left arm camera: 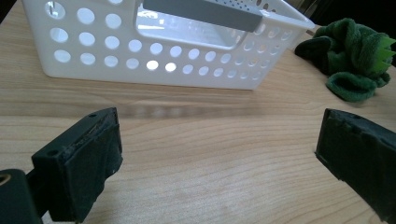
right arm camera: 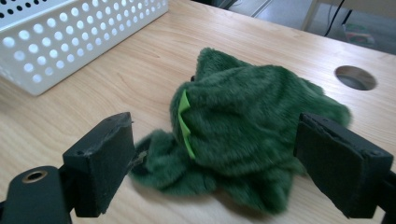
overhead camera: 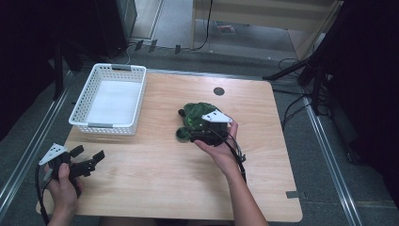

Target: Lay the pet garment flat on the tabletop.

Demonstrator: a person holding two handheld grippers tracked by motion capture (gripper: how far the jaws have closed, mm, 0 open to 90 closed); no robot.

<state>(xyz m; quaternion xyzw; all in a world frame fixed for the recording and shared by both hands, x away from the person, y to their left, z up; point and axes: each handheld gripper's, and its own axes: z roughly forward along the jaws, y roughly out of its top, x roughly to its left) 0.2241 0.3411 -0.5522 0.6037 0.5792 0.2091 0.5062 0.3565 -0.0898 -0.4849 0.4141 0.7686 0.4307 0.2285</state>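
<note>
My right tool (right arm camera: 215,158) is wide open with the green plush toy (right arm camera: 243,126) lying straight ahead between its jaws, mid-table (overhead camera: 155,183) and slumped low. My left tool (left arm camera: 219,158), also open and empty, sits well apart at the near-left corner, facing the white basket (overhead camera: 109,99); I judge the right one nearer.

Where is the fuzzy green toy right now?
The fuzzy green toy lies near the middle of the table in the high view, right of the white basket, with the open right gripper at its near side.
</note>
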